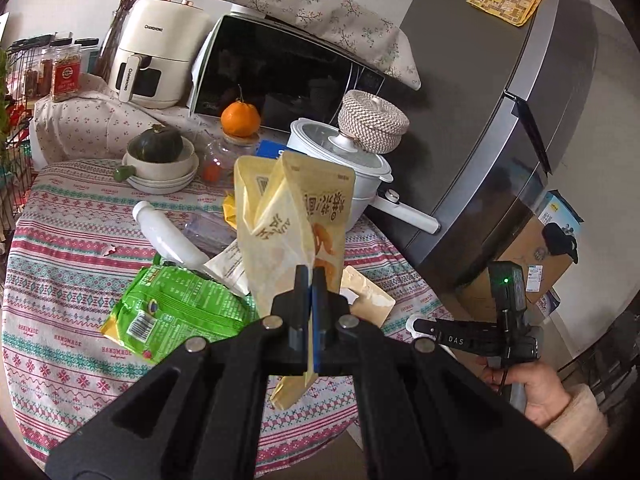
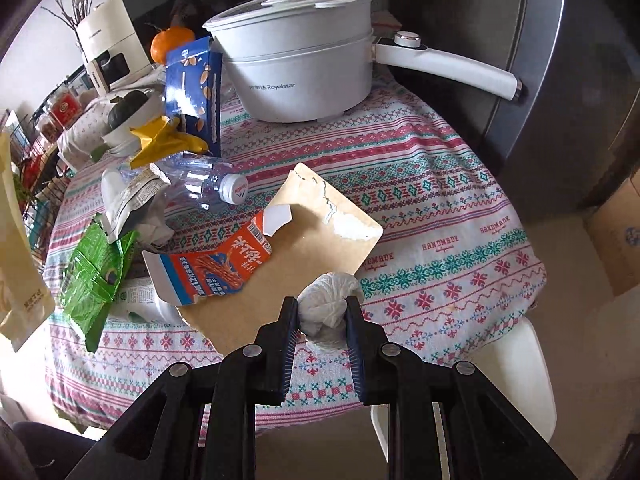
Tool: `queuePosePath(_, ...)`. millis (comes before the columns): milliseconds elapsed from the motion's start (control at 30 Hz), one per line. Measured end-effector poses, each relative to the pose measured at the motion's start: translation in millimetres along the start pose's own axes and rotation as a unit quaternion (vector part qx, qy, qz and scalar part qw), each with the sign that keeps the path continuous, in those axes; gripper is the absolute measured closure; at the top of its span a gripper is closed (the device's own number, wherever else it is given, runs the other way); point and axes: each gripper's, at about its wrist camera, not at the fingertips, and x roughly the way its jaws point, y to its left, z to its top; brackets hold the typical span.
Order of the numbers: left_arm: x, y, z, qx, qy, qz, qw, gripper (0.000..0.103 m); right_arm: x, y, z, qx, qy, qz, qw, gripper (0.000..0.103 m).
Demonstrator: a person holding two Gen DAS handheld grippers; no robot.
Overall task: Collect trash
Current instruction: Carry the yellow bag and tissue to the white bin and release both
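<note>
My left gripper (image 1: 309,276) is shut on a tall beige snack bag (image 1: 292,216) and holds it above the table; the bag also shows at the left edge of the right wrist view (image 2: 16,264). My right gripper (image 2: 322,308) is shut on a crumpled white tissue ball (image 2: 326,308) at the near edge of a brown cardboard sheet (image 2: 304,248). On the table lie a green snack bag (image 1: 176,312), a white bottle (image 1: 168,236), a crushed clear plastic bottle (image 2: 200,182), an orange-and-white torn carton (image 2: 216,264), a yellow wrapper (image 2: 164,140) and a blue box (image 2: 196,92).
A white Royalstar pot (image 2: 304,68) with a long handle stands at the back of the patterned tablecloth (image 2: 440,240). Behind it are a microwave (image 1: 276,72), an air fryer (image 1: 156,52), an orange (image 1: 240,118) and a squash in a bowl (image 1: 160,148). A grey fridge (image 1: 500,100) stands at the right.
</note>
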Motion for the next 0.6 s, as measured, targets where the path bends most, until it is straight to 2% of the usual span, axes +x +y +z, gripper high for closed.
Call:
queuePosePath(167, 21, -45, -9, 0.028, 0.029, -0.04, 0.9984, 0.102, -39, -37, -19, 0.024, -0.024, -0.012, 0.999, 0.079)
queuePosePath(300, 42, -89, -27, 0.065, 0.064, -0.07, 0.9934, 0.102, -62, -74, -41, 0.053, -0.039, -0.025, 0.998, 0.079)
queuePosePath(433, 67, -137, -51, 0.114, 0.099, -0.09, 0.9845, 0.102, -74, -115, -64, 0.098, -0.044, -0.035, 0.994, 0.079)
queuePosePath(600, 102, -192, -89, 0.181, 0.141, -0.117, 0.9663, 0.101, -69, -165, -94, 0.164, -0.018, -0.032, 0.986, 0.079)
